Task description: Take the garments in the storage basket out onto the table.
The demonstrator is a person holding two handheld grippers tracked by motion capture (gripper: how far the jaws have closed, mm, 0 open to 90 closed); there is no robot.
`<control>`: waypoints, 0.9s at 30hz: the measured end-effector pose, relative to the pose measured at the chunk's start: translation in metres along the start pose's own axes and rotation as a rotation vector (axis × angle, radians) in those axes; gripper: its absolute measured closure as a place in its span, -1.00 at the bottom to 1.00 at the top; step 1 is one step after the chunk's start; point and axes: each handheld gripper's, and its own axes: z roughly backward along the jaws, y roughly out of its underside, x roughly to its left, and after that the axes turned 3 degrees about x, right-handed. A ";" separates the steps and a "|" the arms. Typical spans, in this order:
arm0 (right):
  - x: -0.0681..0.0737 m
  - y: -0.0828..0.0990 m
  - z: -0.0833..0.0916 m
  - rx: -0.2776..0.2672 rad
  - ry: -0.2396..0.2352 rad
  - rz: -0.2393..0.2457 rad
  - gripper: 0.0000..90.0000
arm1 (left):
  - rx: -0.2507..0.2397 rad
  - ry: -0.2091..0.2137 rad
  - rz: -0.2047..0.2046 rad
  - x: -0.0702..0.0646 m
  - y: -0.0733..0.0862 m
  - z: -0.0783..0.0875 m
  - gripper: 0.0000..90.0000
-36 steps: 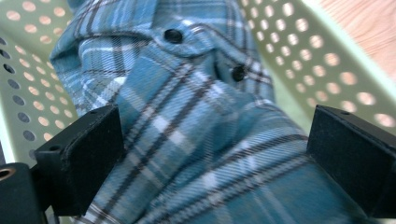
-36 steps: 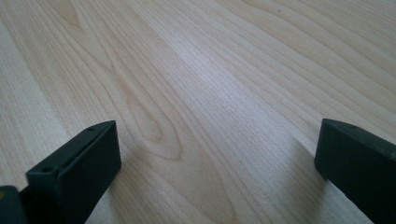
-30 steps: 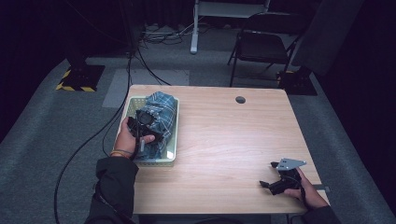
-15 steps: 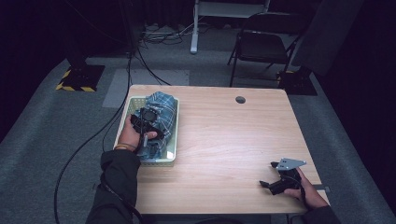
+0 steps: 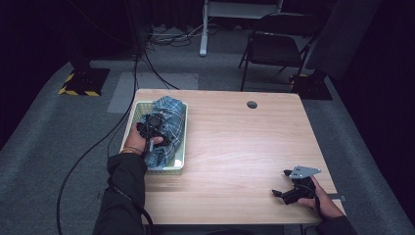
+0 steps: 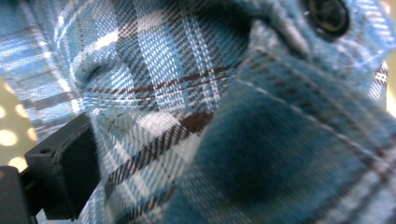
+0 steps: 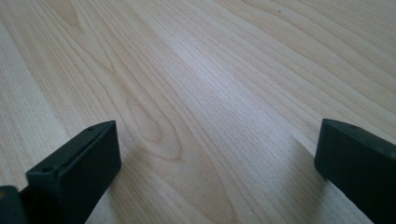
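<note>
A blue plaid shirt (image 5: pixel 172 116) lies bunched in a pale green basket (image 5: pixel 166 170) at the table's left side. My left gripper (image 5: pixel 151 128) is pressed down into the shirt, held by a hand in a dark sleeve. Its jaws have just been opening. In the left gripper view the plaid cloth (image 6: pixel 224 116) bulges between them; one black fingertip (image 6: pixel 65 168) shows at the lower left and cloth covers the other. My right gripper (image 5: pixel 279 193) rests low near the table's front right corner. Its jaws (image 7: pixel 215 149) stand wide apart over bare wood.
The wooden table (image 5: pixel 235 147) has a round cable hole (image 5: pixel 252 104) near its far edge. A black folding chair (image 5: pixel 274 49) stands behind the table. A black cable (image 5: pixel 88 156) trails over the grey floor at the left.
My left hand has pushed a little farther and lower into the shirt in the basket. The right hand and its gripper have kept still.
</note>
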 end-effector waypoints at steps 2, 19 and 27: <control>0.000 0.000 0.000 0.000 -0.001 0.000 -0.99 | 0.004 0.002 -0.001 0.000 0.000 -0.001 -0.99; 0.000 0.000 0.000 0.000 0.000 0.000 -0.99 | 0.020 0.023 -0.008 0.002 -0.002 -0.008 -0.99; 0.000 0.000 0.000 0.000 0.000 0.000 -0.99 | 0.017 -0.007 0.005 0.000 -0.003 -0.009 -0.70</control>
